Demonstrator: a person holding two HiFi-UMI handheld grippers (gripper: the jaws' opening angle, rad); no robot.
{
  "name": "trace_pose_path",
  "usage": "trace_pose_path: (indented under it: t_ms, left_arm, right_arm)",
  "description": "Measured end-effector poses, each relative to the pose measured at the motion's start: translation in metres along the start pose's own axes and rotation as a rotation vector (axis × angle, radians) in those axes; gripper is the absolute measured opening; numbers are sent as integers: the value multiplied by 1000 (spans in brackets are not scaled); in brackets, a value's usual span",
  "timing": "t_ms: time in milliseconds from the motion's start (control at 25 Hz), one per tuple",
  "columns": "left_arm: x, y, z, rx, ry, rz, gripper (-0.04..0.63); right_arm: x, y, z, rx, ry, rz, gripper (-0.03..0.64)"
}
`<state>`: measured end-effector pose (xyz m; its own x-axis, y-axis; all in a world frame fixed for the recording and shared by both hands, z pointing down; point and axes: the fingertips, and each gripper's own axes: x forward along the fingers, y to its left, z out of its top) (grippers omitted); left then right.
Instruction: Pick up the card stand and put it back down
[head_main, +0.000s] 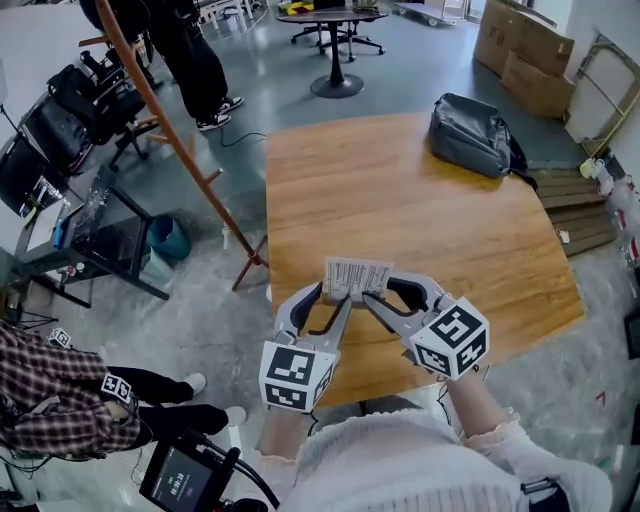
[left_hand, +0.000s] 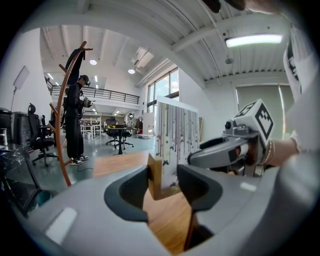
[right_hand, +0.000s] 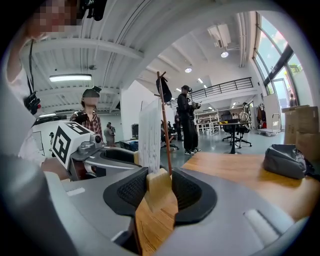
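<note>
We can read no words or numbers: the print on the white card (head_main: 357, 276) in the pale wooden card stand (right_hand: 159, 187) is too blurred, as is the small handheld screen (head_main: 180, 480).

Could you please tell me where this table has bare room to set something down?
The middle of the light wooden table is bare, between the grey fabric bag at its far right corner and the wooden card stand near the front edge; so is the far left corner. Crowded only where the left gripper and right gripper clamp it.
</note>
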<state>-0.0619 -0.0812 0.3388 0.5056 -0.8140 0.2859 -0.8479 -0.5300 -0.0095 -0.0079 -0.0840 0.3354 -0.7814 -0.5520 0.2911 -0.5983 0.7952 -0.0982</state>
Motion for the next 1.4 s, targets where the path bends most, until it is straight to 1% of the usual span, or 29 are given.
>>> trace_pose_path:
  t_ms: [200, 400, 560, 720, 960, 1200, 1400]
  left_arm:
    - [12, 6, -23, -13, 33, -18, 181]
    - [31, 5, -55, -23, 52, -42, 181]
    - [48, 11, -86, -18, 50, -48, 181]
    - [61, 14, -115, -29, 55, -46, 181]
    - [71, 13, -161, -46, 106, -52, 181]
    - [84, 17, -187, -46, 141, -51, 179]
    - [90, 17, -200, -19, 178, -47, 178]
  right_arm:
    - [13, -6, -22, 23, 34, -2, 148]
    - [25, -18, -57, 56, 81, -4, 147]
    - [41, -27, -85, 27, 109, -15, 147]
    - [53, -34, -114, 21, 138, -18, 147]
    - [66, -35, -158, 48, 198, -5, 147]
    - [80, -42, -183, 55, 233, 0, 149]
    - [84, -45, -197, 67, 263, -1, 149]
